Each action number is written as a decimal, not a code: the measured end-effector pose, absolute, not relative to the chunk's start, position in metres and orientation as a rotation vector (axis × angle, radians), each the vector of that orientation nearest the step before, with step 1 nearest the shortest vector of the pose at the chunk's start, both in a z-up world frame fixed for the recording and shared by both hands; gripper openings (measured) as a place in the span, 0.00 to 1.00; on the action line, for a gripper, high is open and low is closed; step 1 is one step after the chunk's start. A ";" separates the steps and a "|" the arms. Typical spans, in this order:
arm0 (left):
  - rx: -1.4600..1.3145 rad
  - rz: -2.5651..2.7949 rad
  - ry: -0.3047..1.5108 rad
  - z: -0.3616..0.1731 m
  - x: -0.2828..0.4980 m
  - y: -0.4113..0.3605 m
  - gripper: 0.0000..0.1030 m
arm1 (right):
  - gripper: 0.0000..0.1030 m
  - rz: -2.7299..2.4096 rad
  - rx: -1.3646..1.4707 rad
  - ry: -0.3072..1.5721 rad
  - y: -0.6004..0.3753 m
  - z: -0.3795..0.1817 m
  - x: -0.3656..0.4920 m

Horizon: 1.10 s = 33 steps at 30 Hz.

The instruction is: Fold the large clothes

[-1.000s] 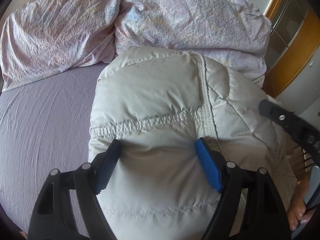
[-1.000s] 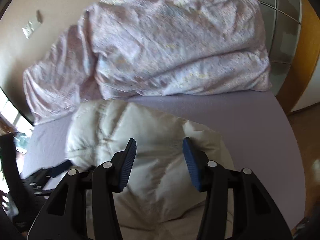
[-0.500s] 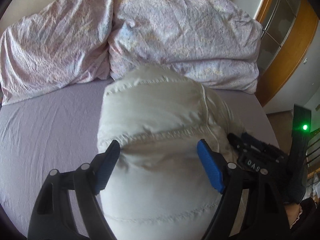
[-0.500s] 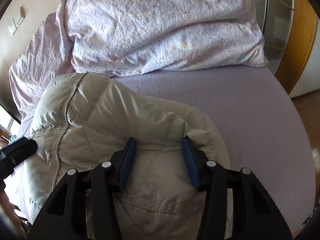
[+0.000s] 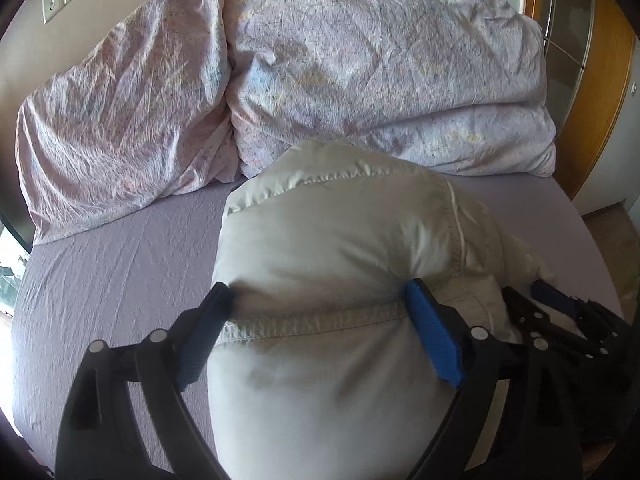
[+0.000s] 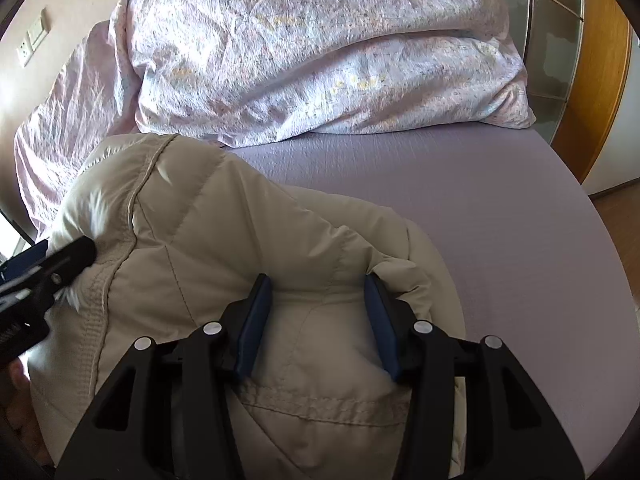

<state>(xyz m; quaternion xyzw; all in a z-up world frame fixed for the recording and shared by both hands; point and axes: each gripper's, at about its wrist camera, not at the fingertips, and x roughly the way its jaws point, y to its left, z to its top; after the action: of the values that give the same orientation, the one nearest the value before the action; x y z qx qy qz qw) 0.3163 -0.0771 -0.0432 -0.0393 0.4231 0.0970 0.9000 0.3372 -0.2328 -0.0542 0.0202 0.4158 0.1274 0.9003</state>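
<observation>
Mid-fold: puffy jacket [image 5: 332,248] was bunched on the bed [image 5: 104,264] below the pillows [image 5: 360,72]. Left gripper [image 5: 316,312] and right gripper [image 6: 318,312] jaws each clenched on padding. Next move likely: lay it flat, then let go.

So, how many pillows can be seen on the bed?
2. The left pillow leans against the wall on the left side; the right pillow lies beside it, just behind the puffy jacket. The jacket may hide more.
</observation>
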 end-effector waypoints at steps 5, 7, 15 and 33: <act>-0.137 0.206 0.874 -0.059 0.318 -0.067 0.96 | 0.48 0.259 0.048 0.835 -0.232 -0.057 0.335; -0.152 0.203 0.873 -0.065 0.318 -0.064 0.98 | 0.48 0.258 0.049 0.825 -0.232 -0.058 0.335; -0.131 0.223 0.846 -0.076 0.319 -0.067 0.98 | 0.49 0.258 0.048 0.799 -0.230 -0.062 0.338; -0.103 0.246 0.782 -0.085 0.316 -0.070 0.98 | 0.50 0.253 0.057 0.737 -0.229 -0.067 0.336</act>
<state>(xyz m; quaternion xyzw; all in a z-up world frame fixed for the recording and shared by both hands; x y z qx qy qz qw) 0.3164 -0.0697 -0.0845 -0.0502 0.3801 0.1196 0.9158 0.3364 -0.2291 -0.0670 0.0276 0.3592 0.1232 0.9247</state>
